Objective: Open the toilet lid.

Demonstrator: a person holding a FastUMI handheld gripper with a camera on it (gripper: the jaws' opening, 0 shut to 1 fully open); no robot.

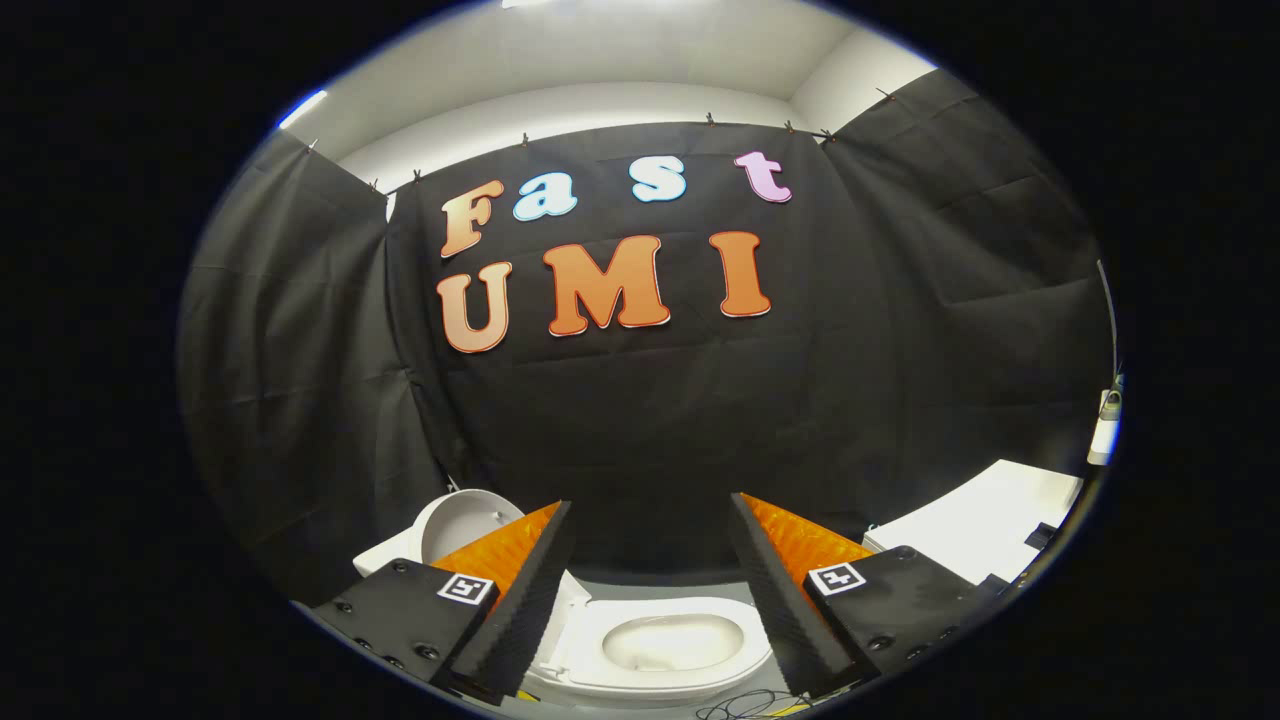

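Black-draped booth under a white ceiling

Black cloth (640,400) hangs creased across the back and both sides, clipped along its top edge below a pale wall and ceiling (620,50). A white table (985,525) stands at the right, with cables (745,708) on the grey floor (650,585).

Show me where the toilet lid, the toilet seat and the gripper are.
toilet lid (462,520), gripper view, on its raised inner face beside one finger.
toilet seat (735,665), gripper view, on the white ring around the bowl.
gripper (650,580), gripper view, midway between its open fingers.

Toilet (665,650) and cables (745,708) on floor (660,590).
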